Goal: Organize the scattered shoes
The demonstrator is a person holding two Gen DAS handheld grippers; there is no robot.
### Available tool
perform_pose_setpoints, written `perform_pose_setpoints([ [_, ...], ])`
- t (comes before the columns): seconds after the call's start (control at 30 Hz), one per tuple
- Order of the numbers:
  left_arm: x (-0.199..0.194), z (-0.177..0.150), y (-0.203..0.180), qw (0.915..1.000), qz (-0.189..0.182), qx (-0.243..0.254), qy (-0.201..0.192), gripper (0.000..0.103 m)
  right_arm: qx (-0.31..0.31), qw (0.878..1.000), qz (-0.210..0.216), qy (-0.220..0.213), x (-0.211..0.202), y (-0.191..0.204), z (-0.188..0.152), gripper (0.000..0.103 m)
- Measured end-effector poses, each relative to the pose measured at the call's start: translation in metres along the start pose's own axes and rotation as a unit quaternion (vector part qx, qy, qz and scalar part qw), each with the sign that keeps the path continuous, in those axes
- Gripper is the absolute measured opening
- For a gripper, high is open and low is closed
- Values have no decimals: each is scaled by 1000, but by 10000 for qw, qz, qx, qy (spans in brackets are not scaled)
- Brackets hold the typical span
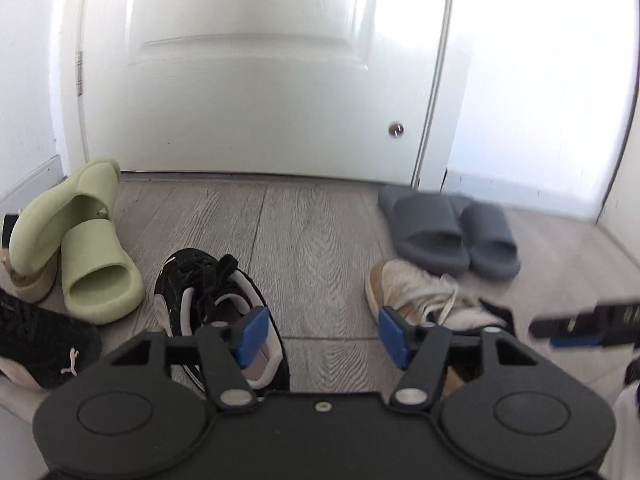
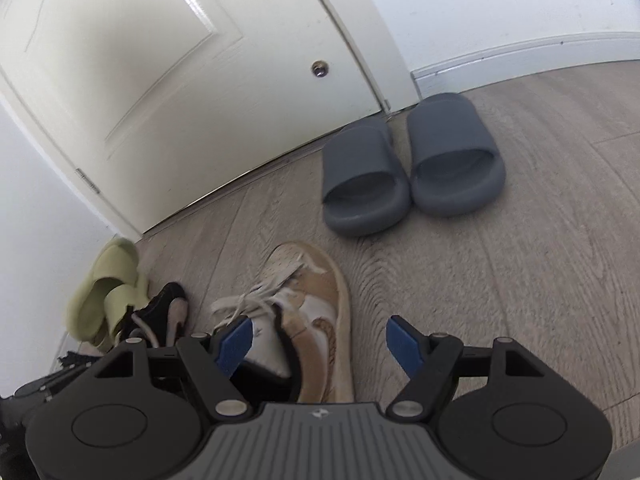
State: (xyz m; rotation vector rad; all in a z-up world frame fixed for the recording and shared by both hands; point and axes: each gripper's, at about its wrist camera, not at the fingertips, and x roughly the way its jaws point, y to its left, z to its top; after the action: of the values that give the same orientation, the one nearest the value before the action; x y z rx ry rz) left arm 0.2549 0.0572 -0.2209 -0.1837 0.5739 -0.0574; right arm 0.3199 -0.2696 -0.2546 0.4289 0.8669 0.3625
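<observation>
Shoes lie scattered on a wood floor before a white door. My left gripper point(image 1: 322, 334) is open above bare floor, nothing between its blue pads, with a black sneaker point(image 1: 212, 304) just left of it and a tan and white sneaker point(image 1: 416, 296) just right. Two green slides point(image 1: 80, 248) are stacked askew at the left, beside another black sneaker point(image 1: 40, 344). Two grey slides point(image 1: 448, 232) stand side by side near the door. My right gripper point(image 2: 320, 340) is open over the tan sneaker point(image 2: 316, 312), whose side lies between the pads; contact is not visible. The grey slides point(image 2: 412, 168) sit beyond.
The white door point(image 1: 260, 80) and its frame close off the far side, with a baseboard point(image 2: 520, 60) along the wall to the right. My right gripper shows as a dark blur point(image 1: 584, 324) at the right edge of the left wrist view. Floor boards point(image 2: 520, 280) stretch right of the tan sneaker.
</observation>
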Motion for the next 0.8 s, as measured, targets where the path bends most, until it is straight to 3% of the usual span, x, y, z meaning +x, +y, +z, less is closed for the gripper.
perform_pose_setpoints([
  [0.13, 1, -3, 5, 9992, 345, -177, 77, 64, -682, 9956, -490, 407, 12, 24, -18, 80],
  [0.27, 2, -1, -2, 9991, 397, -27, -110, 63, -925, 9928, -78, 753, 23, 49, -32, 81],
  [0.37, 0, -4, -8, 9985, 478, 194, -188, 63, -1428, 9856, -315, 848, 37, 82, -44, 81],
  [0.47, -1, -3, -3, 9980, 578, 116, -225, 63, -1562, 9831, 170, 944, 50, 100, -48, 80],
  [0.57, 0, 0, 11, 9978, 563, -299, -172, 63, -1490, 9779, 1041, 1030, 60, 112, -45, 79],
  [0.63, 3, 0, 19, 9972, 564, -489, -76, 63, -1656, 9754, 1260, 723, 52, 113, -38, 79],
  [0.7, 5, 1, 20, 9973, 520, -525, -56, 63, -2251, 9681, 1089, 178, 35, 110, -31, 80],
  [0.73, 5, 1, 19, 9975, 493, -497, -69, 63, -2702, 9588, 878, -74, 27, 108, -29, 81],
  [0.8, 4, 1, 15, 9982, 452, -375, -99, 63, -3472, 9368, 419, -134, 25, 102, -24, 81],
])
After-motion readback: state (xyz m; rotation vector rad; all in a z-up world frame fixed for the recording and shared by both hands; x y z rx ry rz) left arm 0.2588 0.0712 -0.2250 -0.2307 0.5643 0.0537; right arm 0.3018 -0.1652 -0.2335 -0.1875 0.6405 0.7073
